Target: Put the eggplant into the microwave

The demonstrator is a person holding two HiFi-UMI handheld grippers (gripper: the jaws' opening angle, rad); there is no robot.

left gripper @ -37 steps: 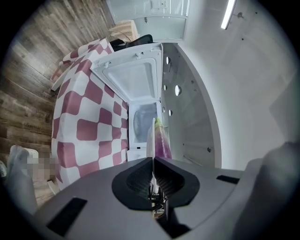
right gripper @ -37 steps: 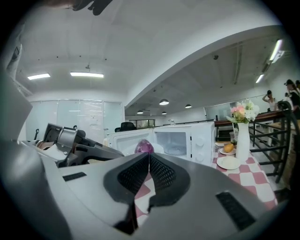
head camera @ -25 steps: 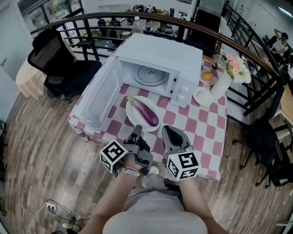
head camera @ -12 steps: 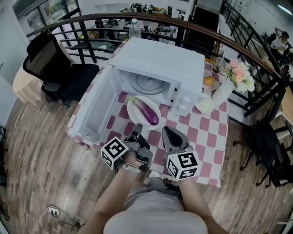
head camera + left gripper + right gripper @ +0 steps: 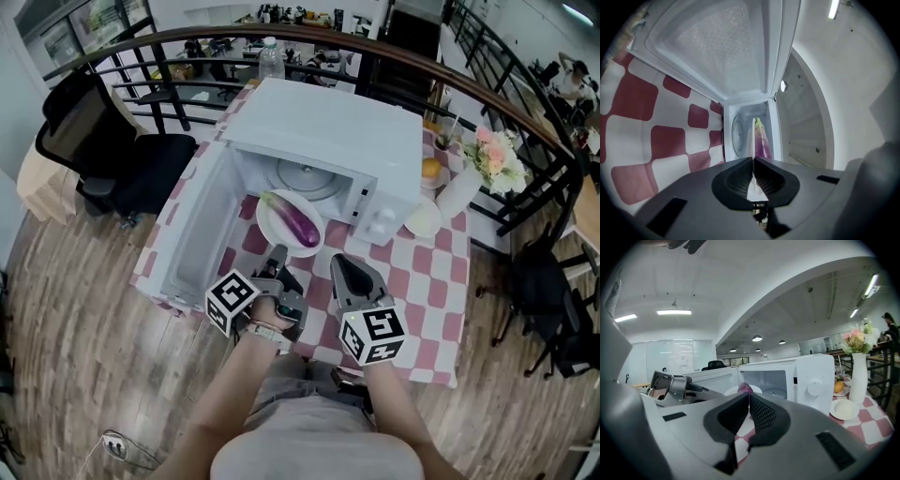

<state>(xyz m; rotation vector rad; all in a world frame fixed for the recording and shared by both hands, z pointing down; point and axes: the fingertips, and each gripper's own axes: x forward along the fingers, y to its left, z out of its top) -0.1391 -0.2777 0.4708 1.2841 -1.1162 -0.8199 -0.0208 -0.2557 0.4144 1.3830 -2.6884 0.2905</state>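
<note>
Since the eggplant (image 5: 293, 217) lies loose on the plate (image 5: 272, 231), right at the mouth of the open microwave (image 5: 328, 122), the step in hand appears to be sliding plate and all inside. The plate must stay level, or the eggplant may roll off.

The left gripper (image 5: 279, 258) is clenched on the plate's near rim. It is turned on its side, so one jaw sits above the rim and one below. Whether the plate is lifted or rests on the table (image 5: 417, 272) cannot be told. A pinch at one edge lets the far side sag, so a slow, straight push toward the turntable (image 5: 305, 176) is safest. The far rim should be raised just enough to clear the sill.

The right gripper (image 5: 341, 269) hangs just beside the left, jaws pressed together on nothing and apart from the plate. It could steady the rim if the plate tips.

The door (image 5: 192, 239) stands wide at the left, so the path is open. The plate should go in centred, off both side walls, and the grip should let go only once it sits flat on the turntable.
</note>
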